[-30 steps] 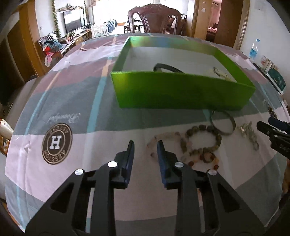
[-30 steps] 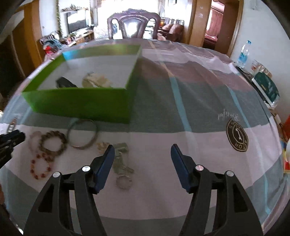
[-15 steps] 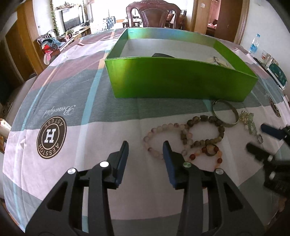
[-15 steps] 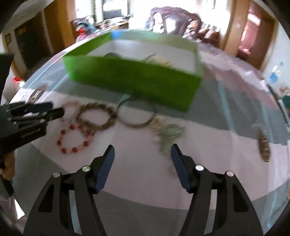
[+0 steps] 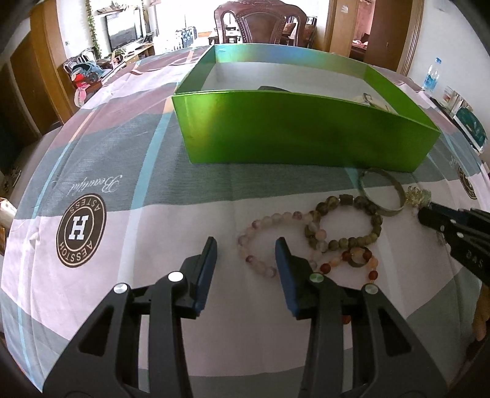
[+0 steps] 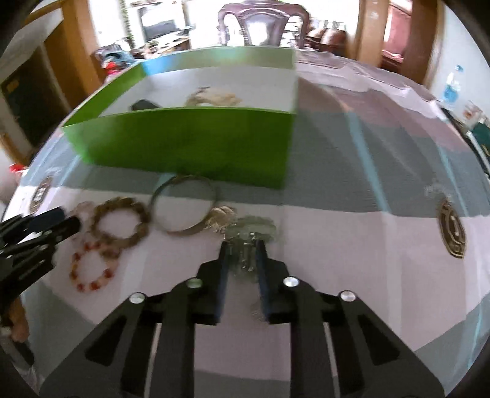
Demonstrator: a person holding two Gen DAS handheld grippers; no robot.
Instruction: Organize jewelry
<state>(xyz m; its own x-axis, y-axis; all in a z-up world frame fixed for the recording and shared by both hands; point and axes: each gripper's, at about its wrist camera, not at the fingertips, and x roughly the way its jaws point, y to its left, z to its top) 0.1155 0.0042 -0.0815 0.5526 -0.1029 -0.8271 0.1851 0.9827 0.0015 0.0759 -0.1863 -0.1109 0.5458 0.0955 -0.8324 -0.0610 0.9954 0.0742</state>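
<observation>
A green box [image 5: 306, 137] stands on the tablecloth, with a dark band [image 6: 142, 105] and a pale piece [image 6: 214, 98] inside. In front of it lie a pink bead bracelet [image 5: 260, 226], an olive bead bracelet [image 5: 349, 220], a red bead bracelet [image 5: 358, 260], a metal bangle [image 5: 382, 193] and a silvery chain piece [image 6: 251, 232]. My left gripper [image 5: 246, 254] is open, just short of the pink bracelet. My right gripper [image 6: 243, 248] has closed in around the silvery chain piece, which sits between its fingers on the cloth.
The table carries a striped cloth with round logos [image 5: 81, 226]. A wooden chair [image 5: 260, 21] stands behind the far edge. A water bottle [image 5: 430, 75] and boxes [image 5: 468, 122] sit at the right edge.
My right gripper has swung over to the silvery chain piece and narrowed its fingers around it. My left gripper has opened wider and drawn back a little from the bracelets.
</observation>
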